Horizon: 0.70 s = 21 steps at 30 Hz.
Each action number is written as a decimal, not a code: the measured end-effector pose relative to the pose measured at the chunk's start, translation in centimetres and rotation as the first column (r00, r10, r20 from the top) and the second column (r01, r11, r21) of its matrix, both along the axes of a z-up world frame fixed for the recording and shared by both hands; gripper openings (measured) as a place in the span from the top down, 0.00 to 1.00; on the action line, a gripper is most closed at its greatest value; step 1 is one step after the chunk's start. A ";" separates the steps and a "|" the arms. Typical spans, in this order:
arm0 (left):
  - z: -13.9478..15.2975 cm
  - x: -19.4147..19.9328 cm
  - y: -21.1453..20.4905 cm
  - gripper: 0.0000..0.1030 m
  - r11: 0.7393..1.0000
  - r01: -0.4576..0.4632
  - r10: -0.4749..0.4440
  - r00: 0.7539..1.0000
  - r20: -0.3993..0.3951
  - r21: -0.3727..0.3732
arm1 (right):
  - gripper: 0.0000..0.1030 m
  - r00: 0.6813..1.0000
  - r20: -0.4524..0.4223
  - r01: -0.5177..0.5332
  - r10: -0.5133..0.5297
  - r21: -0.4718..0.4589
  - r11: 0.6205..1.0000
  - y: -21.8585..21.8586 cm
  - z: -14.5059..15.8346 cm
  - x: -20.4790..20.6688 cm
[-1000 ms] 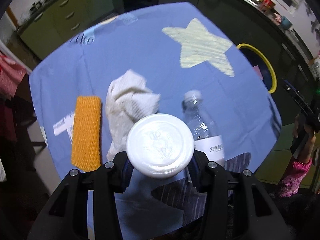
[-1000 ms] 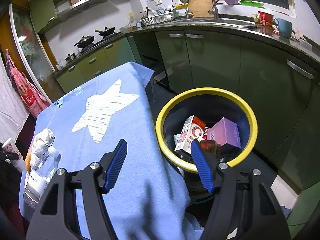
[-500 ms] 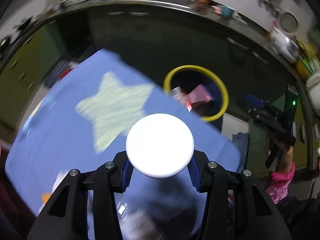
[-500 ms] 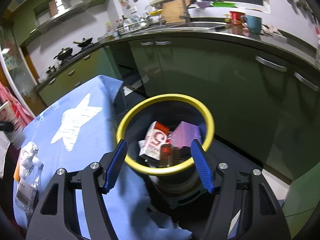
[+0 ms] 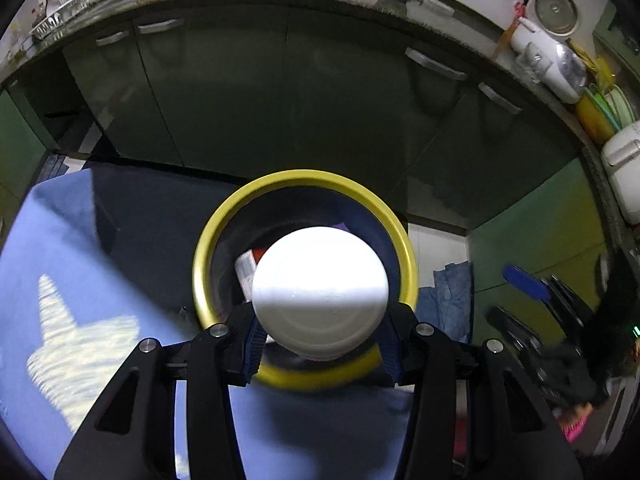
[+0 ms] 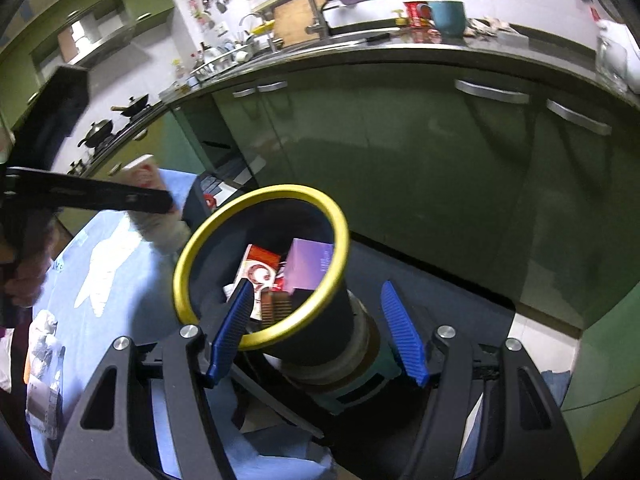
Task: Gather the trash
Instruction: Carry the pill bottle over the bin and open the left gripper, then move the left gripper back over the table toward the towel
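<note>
1. The left gripper (image 5: pixel 320 344) is clamped on a white cup (image 5: pixel 320 294), its blue pads pressing the cup's sides from left and right, the round white bottom facing the camera
2. Straight ahead of and below this gripper stands the bin (image 5: pixel 404 236), a dark container with a yellow rim; in the left wrist view the cup covers much of its opening
3. Beyond the cup, inside the bin, a carton (image 5: pixel 246 268) with a red corner and a sliver of a purple box (image 5: pixel 342 226) show
4. To the left of and under the left gripper lies the blue cloth (image 5: pixel 60 248) with a pale star printed on it
5. The right gripper (image 6: pixel 316 332) has its jaws apart with nothing between the blue pads; the bin's dark body (image 6: pixel 336 312) lies ahead of and below them, and the left pad overlaps the near rim in the picture
6. In the right wrist view the bin holds the red and white carton (image 6: pixel 258 270) and the purple box (image 6: pixel 310 266), lying side by side and touching
7. Far to the left of the right gripper, the left gripper's black finger (image 6: pixel 100 196) reaches toward the bin with the cup (image 6: pixel 144 170) blurred behind it
8. Lower left of the right gripper, a clear plastic bottle (image 6: pixel 46 364) lies on the blue cloth (image 6: pixel 120 304), well apart from the bin
</note>
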<state>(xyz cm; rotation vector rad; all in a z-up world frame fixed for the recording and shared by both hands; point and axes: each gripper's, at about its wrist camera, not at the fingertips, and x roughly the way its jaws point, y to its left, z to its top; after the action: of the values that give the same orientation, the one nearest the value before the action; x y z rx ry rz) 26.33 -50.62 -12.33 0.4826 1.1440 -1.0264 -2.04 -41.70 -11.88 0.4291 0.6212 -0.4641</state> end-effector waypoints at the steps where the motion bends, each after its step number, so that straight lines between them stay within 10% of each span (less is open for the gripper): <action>1: -0.7 0.3 -0.7 0.53 1.000 -0.002 0.002 1.000 0.000 0.009 | 0.38 1.000 -0.001 0.007 -0.007 0.005 1.000 -0.4 -0.2 -0.2; 6: -1.3 1.6 -1.3 0.33 0.998 -0.061 0.061 0.998 -0.002 0.005 | 0.37 1.000 -0.003 0.014 -0.014 0.014 1.000 -1.0 -0.4 -0.4; 12: 5.0 0.8 4.8 0.18 0.983 -0.104 0.114 0.992 0.057 -0.154 | 0.37 1.000 -0.002 -0.016 0.016 0.010 1.000 0.1 -0.2 0.3; 21: 11.4 -2.8 24.1 0.05 0.851 -0.276 0.377 0.914 0.152 -0.448 | 0.35 0.995 -0.033 -0.091 0.089 -0.041 0.995 4.0 1.1 2.6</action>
<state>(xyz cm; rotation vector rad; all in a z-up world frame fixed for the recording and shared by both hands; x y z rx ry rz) 23.49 -26.52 -0.92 0.0528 0.7302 -0.8523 0.60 -37.70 -10.81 0.3530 0.6567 -0.3978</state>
